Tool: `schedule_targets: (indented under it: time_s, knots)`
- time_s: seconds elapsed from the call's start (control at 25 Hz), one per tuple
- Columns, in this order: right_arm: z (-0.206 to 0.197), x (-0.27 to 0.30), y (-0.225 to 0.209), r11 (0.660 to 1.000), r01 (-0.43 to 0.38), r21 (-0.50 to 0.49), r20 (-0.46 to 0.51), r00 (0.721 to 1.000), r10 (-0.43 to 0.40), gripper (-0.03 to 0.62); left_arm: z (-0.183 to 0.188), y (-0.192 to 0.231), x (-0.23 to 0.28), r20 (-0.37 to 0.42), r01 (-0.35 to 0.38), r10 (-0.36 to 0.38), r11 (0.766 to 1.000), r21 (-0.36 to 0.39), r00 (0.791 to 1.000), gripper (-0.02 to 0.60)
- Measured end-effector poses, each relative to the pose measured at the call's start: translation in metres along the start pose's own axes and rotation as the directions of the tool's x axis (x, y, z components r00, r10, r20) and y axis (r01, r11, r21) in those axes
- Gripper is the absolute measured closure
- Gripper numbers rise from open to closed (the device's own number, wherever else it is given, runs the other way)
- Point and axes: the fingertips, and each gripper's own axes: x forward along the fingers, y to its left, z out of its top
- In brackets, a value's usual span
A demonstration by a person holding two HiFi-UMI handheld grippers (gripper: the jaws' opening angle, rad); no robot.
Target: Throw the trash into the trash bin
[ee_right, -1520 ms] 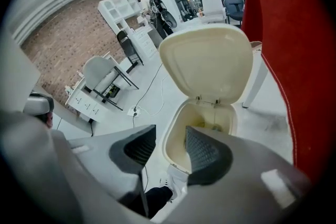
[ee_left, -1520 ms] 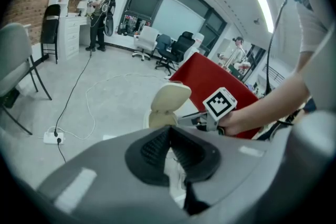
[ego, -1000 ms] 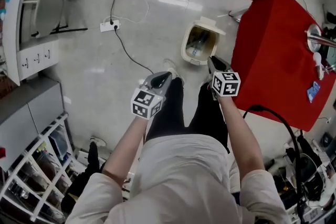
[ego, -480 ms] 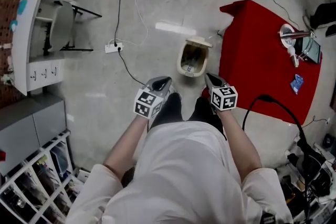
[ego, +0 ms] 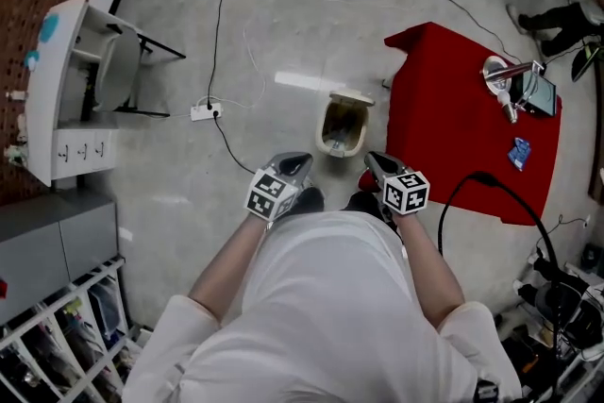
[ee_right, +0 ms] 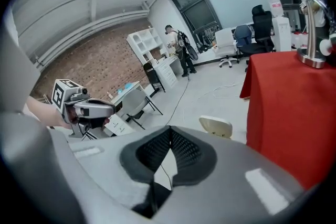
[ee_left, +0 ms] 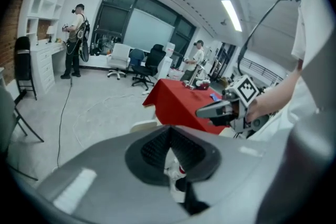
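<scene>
The cream trash bin [ego: 343, 125] stands open on the floor beside the red-draped table [ego: 462, 109], with trash lying inside it. Both grippers hover above and short of it, in front of my body. My left gripper [ego: 300, 161] has its pads [ee_left: 157, 147] together. A white and red scrap [ee_left: 176, 171] shows in the gap behind them; I cannot tell whether it is held or lies beyond. My right gripper [ego: 372, 159] is shut with nothing in it, and only floor shows through its gap [ee_right: 164, 165]. The bin's lid [ee_right: 215, 126] peeks over the right jaws.
On the red table stand a metal fixture [ego: 510, 75] and a blue packet [ego: 518, 152]. A power strip [ego: 204, 112] and its cables lie left of the bin. A white desk and chair [ego: 80, 80] stand further left. A black cable [ego: 491, 189] hangs at my right. People [ee_left: 76, 39] stand far off.
Both grippers have risen and drawn back from the bin toward my body. The bin now looks smaller and farther below. My head has risen too.
</scene>
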Motion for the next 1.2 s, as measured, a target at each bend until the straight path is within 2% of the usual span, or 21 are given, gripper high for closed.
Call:
schedule_targets:
  time_s: [0.2,0.36,0.48,0.68,1.04,1.2]
  knots:
    - [0.002,-0.005,0.008,1.0,0.016,0.022,0.025,1.0,-0.016,0.592,0.012,-0.009,0.003,0.007,0.047,-0.048,0.997,0.061,0.999,0.577]
    - [-0.001,-0.009,0.005,0.999,0.024,0.037,0.045,0.999,-0.026,0.592,0.02,-0.023,0.017,-0.002,0.086,-0.087,0.993,0.081,0.996,0.577]
    - [-0.004,-0.019,-0.001,0.999,0.023,0.045,0.06,0.998,-0.026,0.592,0.026,-0.037,0.03,-0.011,0.094,-0.093,0.99,0.108,0.996,0.577]
    - [-0.002,-0.049,-0.015,0.999,0.019,0.037,0.078,0.997,-0.022,0.592,0.041,-0.067,0.047,0.02,0.092,-0.095,0.991,0.099,0.995,0.577]
    - [0.001,-0.111,-0.08,0.997,0.064,0.052,0.129,0.989,-0.07,0.591,0.057,-0.131,0.1,0.012,0.119,-0.121,0.987,0.108,0.993,0.577]
    - [0.001,-0.138,-0.114,0.993,0.093,0.075,0.15,0.983,-0.103,0.562,0.063,-0.157,0.125,-0.008,0.141,-0.141,0.982,0.129,0.99,0.577]
